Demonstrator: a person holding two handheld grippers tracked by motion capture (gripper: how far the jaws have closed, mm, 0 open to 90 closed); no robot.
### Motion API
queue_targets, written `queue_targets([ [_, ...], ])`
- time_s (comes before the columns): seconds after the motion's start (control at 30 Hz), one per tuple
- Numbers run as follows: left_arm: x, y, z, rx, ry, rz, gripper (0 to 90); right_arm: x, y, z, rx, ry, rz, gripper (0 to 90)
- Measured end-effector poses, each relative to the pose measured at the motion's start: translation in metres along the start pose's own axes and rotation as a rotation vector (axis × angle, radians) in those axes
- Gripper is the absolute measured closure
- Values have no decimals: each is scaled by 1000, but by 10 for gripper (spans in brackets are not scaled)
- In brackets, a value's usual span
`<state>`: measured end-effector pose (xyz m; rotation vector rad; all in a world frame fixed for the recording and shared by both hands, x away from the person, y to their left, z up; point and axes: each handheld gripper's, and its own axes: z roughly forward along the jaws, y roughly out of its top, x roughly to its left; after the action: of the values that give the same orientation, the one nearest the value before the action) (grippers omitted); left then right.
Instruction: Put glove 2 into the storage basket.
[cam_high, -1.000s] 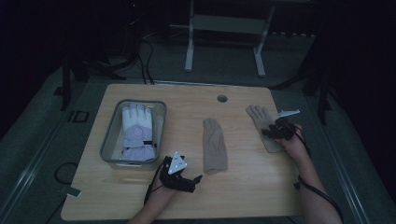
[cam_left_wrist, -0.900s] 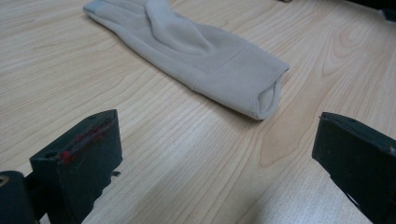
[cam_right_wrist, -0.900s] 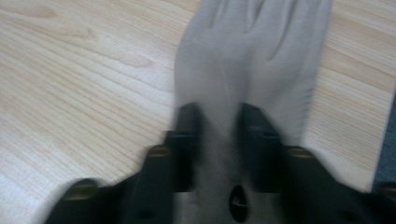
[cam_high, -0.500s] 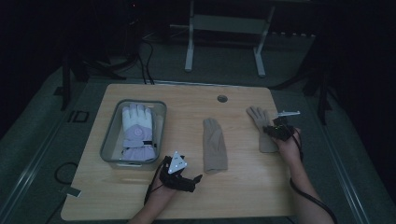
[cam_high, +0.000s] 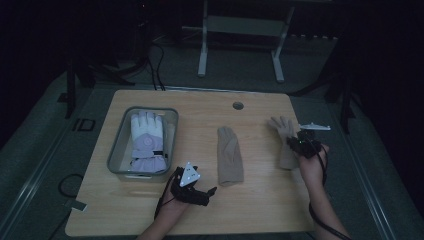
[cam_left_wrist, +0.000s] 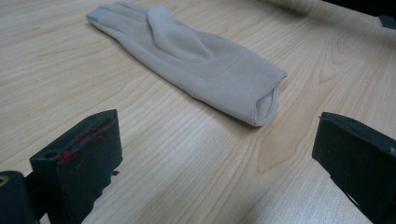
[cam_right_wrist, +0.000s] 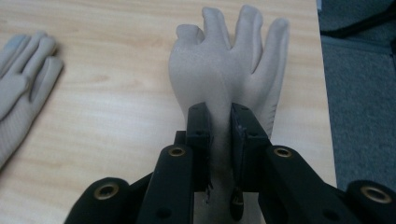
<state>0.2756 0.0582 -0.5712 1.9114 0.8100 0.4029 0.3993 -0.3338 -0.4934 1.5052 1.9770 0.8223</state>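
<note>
near the table's right edge, right tongs (cam_right_wrist: 219, 140) pinching beige glove (cam_right_wrist: 229, 65), fabric bunched

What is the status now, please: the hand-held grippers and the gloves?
Right hand-held gripper shut on right beige glove, cuff pinched. Left hand-held gripper open, facing middle beige glove. Nothing in the way.

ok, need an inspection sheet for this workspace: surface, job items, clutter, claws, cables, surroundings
Surface: wooden table, round grommet hole.
Job's things: beige glove at right edge, its cuff pinched and raised; second beige glove flat mid-table.
Clutter: grey bin holding a white-and-lilac glove.
Grippers: right claw shut on the beige glove; left claw open, nothing between its jaws, near the second glove's cuff.
Cables: black leads trail from both claws; more on the floor behind.
Surroundings: dark room, white metal stand beyond the table.
</note>
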Motion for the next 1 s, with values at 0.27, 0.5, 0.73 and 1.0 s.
queue_targets([
  [0.27, 0, 0, 0, -4, 2, 0, 18, 15, -30, -10, 12, -39, 15, 788],
  [0.5, 0, 1, 0, -6, 4, 7, 17, 21, -50, 4, 65, -12, 22, 764],
  [0.73, 0, 1, -1, -8, -1, 10, 17, 25, -59, 13, 86, 15, 23, 671],
  [1.0, 1, 1, -2, -13, -1, 5, 18, 9, -47, -1, -1, 85, -114, 491],
])
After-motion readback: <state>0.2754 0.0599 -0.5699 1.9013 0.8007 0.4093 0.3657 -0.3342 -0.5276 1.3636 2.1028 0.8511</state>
